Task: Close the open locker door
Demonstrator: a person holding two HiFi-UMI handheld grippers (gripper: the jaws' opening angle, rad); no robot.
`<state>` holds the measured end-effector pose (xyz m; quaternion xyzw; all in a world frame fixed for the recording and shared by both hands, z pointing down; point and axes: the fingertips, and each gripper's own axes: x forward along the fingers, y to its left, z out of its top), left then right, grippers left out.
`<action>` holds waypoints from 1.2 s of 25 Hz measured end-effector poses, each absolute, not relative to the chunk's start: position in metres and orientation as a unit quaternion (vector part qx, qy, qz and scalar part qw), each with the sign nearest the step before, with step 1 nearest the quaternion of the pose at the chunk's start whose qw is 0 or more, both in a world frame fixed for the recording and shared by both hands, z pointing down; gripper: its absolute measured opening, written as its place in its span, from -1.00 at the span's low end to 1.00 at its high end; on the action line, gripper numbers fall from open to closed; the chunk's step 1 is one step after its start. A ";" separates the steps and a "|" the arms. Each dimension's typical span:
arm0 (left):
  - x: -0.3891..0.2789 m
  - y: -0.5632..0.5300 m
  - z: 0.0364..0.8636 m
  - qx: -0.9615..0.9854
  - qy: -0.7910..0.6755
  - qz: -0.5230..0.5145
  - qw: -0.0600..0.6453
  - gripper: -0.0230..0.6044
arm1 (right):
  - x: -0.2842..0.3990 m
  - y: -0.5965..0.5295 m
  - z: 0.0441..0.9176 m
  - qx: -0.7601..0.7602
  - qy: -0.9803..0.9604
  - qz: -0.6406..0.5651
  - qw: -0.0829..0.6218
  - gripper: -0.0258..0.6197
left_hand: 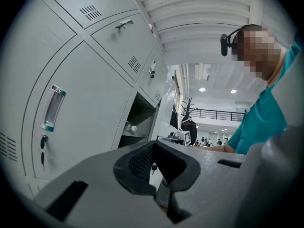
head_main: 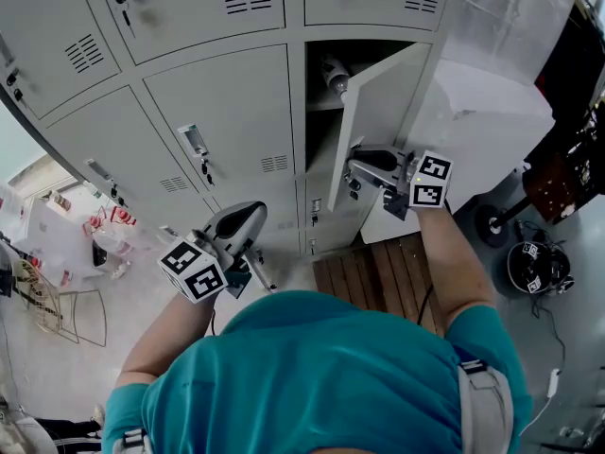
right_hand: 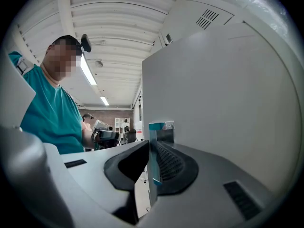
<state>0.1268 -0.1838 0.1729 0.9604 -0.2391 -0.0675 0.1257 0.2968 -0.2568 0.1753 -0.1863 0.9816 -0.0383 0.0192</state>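
Head view: closed lockers [head_main: 222,112] left of the open locker [head_main: 319,126], with recessed handles [head_main: 193,140] and hanging keys [head_main: 206,171]; a pale bottle [head_main: 333,72] on the shelf [head_main: 321,105] inside; wooden boards [head_main: 378,268] on the floor [head_main: 567,348] below; a black stand [head_main: 492,223] and a dark round object [head_main: 539,265] with square markers at right; a white table [head_main: 43,233] and wire chair [head_main: 80,315] at left; left gripper view: a bare coat stand [left_hand: 190,109], a railing [left_hand: 223,114] and round ceiling lights [left_hand: 202,89] beyond.

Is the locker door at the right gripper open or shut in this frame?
Open. In the head view the locker door swings out from its dark compartment, and the right gripper has its jaws on the door's edge.
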 end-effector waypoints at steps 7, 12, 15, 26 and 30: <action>0.109 -0.187 0.175 0.960 -0.242 -0.066 0.124 -0.92 | 0.284 -0.279 0.177 -0.242 0.970 -0.023 0.008 -0.78; 0.094 -0.189 0.174 0.958 -0.249 -0.069 0.126 -0.92 | 0.274 -0.300 0.177 -0.288 0.957 -0.021 0.002 -0.79; 0.084 -0.191 0.175 0.957 -0.254 -0.070 0.123 -0.92 | 0.269 -0.312 0.177 -0.312 0.950 -0.020 0.001 -0.79; 0.047 -0.196 0.178 0.951 -0.275 -0.069 0.121 -0.92 | 0.259 -0.353 0.178 -0.389 0.921 -0.023 0.003 -0.80; 0.038 -0.198 0.177 0.949 -0.281 -0.071 0.121 -0.92 | 0.257 -0.365 0.178 -0.410 0.912 -0.023 0.004 -0.80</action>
